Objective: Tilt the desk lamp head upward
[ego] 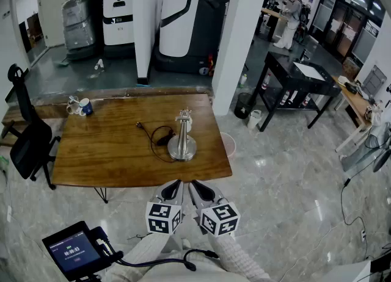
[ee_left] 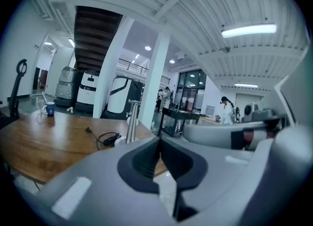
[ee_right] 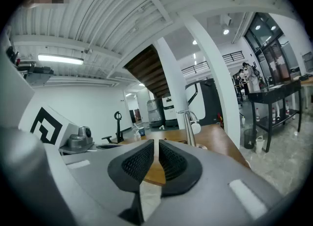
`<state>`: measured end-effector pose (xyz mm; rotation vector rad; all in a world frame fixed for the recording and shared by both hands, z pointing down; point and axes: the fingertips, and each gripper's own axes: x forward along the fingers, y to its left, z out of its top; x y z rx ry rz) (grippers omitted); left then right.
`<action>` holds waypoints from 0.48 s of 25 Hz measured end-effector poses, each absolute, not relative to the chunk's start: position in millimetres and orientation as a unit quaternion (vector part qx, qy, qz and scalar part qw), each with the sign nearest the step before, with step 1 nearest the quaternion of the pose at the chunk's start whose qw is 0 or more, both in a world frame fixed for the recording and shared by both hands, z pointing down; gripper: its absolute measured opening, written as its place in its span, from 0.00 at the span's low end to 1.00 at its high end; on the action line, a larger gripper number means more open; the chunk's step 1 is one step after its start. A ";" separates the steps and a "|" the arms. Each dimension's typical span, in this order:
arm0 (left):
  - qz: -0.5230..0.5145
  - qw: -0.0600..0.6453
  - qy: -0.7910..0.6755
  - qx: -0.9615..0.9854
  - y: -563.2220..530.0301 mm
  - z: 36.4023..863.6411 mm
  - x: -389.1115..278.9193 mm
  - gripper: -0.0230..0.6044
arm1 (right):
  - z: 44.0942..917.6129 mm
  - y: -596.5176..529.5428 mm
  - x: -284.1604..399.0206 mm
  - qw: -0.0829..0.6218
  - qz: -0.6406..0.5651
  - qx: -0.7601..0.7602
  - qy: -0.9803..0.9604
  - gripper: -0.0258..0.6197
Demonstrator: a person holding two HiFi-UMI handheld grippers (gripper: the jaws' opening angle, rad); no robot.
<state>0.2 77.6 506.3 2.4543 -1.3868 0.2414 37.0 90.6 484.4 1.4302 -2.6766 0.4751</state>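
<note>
The desk lamp (ego: 182, 134) stands near the right end of the wooden table (ego: 104, 152): a round metal base, an upright metal post and a small head at the top. Its black cable (ego: 154, 137) loops to the left. Both grippers hover side by side off the table's near edge, short of the lamp. My left gripper (ego: 173, 188) is shut and empty; its view shows the lamp post (ee_left: 131, 122) ahead. My right gripper (ego: 200, 190) has only a thin slit between its jaws, with nothing in it; the lamp post (ee_right: 187, 129) stands ahead to the right.
A blue mug (ego: 86, 107) and white cups sit at the table's far left corner. A black office chair (ego: 29, 140) stands at its left end. White pillars (ego: 239, 30) rise behind the table, a black trolley table (ego: 299, 78) is right. A handheld screen (ego: 73, 251) hangs lower left.
</note>
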 end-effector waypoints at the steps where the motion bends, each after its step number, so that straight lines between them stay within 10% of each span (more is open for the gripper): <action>1: 0.086 0.160 -0.485 0.855 79.0 508.6 -0.4 0.05 | 486.5 92.8 37.6 0.038 0.158 0.464 -0.871 0.09; 12: 0.095 0.152 -0.479 0.860 17.0 511.7 5.6 0.05 | 489.1 21.6 45.4 0.043 0.153 0.471 -0.868 0.09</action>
